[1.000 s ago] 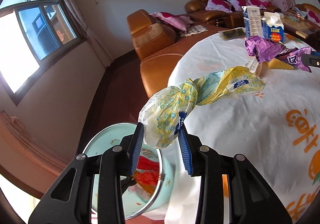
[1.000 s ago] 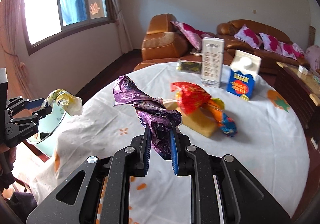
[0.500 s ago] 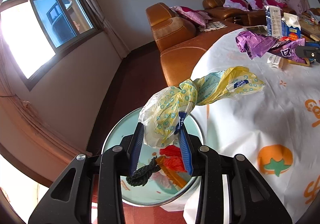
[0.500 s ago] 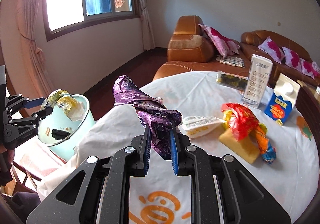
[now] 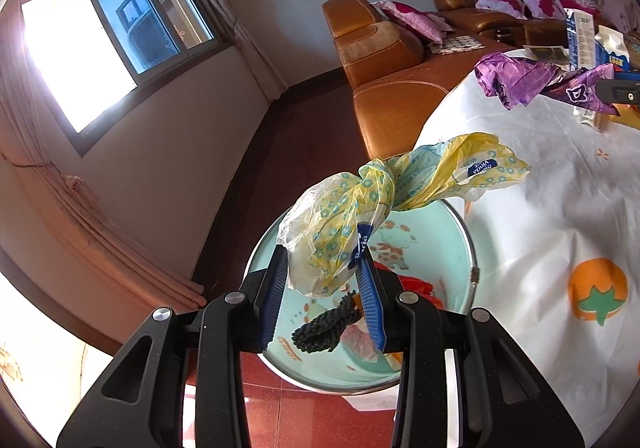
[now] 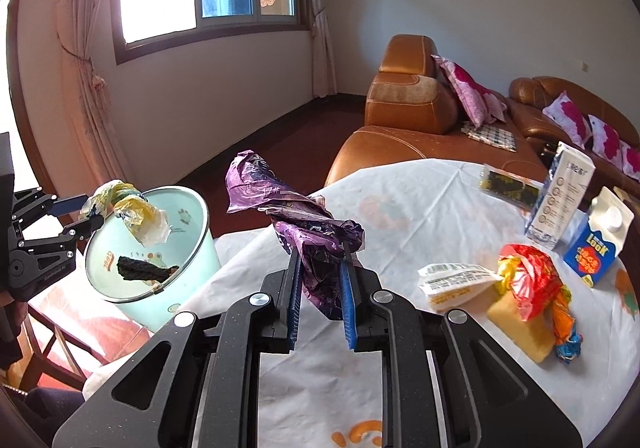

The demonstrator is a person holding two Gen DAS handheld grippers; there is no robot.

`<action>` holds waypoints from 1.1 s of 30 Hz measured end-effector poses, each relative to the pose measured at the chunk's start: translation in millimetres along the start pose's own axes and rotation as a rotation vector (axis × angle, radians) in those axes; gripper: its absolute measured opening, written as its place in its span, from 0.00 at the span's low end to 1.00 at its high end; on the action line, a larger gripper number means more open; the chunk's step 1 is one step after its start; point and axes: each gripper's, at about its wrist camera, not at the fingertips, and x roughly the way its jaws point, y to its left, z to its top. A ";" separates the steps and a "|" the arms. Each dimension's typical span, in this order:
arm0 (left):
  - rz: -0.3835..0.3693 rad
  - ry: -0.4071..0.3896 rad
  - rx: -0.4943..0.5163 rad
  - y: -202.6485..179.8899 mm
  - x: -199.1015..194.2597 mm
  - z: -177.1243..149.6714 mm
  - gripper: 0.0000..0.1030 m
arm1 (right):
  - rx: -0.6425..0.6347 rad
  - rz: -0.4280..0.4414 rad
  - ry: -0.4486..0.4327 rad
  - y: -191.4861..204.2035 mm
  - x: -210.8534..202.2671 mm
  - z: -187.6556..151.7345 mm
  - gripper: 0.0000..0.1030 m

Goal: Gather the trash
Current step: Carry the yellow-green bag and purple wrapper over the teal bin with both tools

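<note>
Two claws clamped on trash. Left claw (image 5: 322, 284) closed on twisted yellow plastic bag (image 5: 384, 204), held directly above open mint-green bin (image 5: 440, 240) beside tabletop (image 5: 560, 208). Right claw (image 6: 320, 300) closed narrowly on crumpled purple wrapper (image 6: 304, 224), held above tabletop edge, near bin but not over it. Dark knitted scrap (image 5: 324, 328) and red scrap (image 5: 416, 286) lay inside bin. White wrapper (image 6: 452, 280), red-and-yellow wrapper (image 6: 532, 284), yellow block (image 6: 520, 324) and blue carton (image 6: 596, 244) lay on tabletop.
</note>
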 end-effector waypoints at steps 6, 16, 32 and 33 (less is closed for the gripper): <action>0.030 0.008 -0.008 7.6 2.2 -4.3 0.34 | -0.043 0.024 0.009 17.7 8.5 3.4 0.17; 0.072 0.027 -0.044 31.5 7.6 -11.5 0.34 | -0.091 0.054 0.017 39.6 19.5 10.3 0.17; 0.128 0.052 -0.085 60.6 13.6 -23.2 0.34 | -0.153 0.095 0.025 76.7 33.1 21.5 0.17; 0.130 0.054 -0.088 62.0 13.8 -24.2 0.34 | -0.157 0.097 0.026 78.9 33.9 22.1 0.17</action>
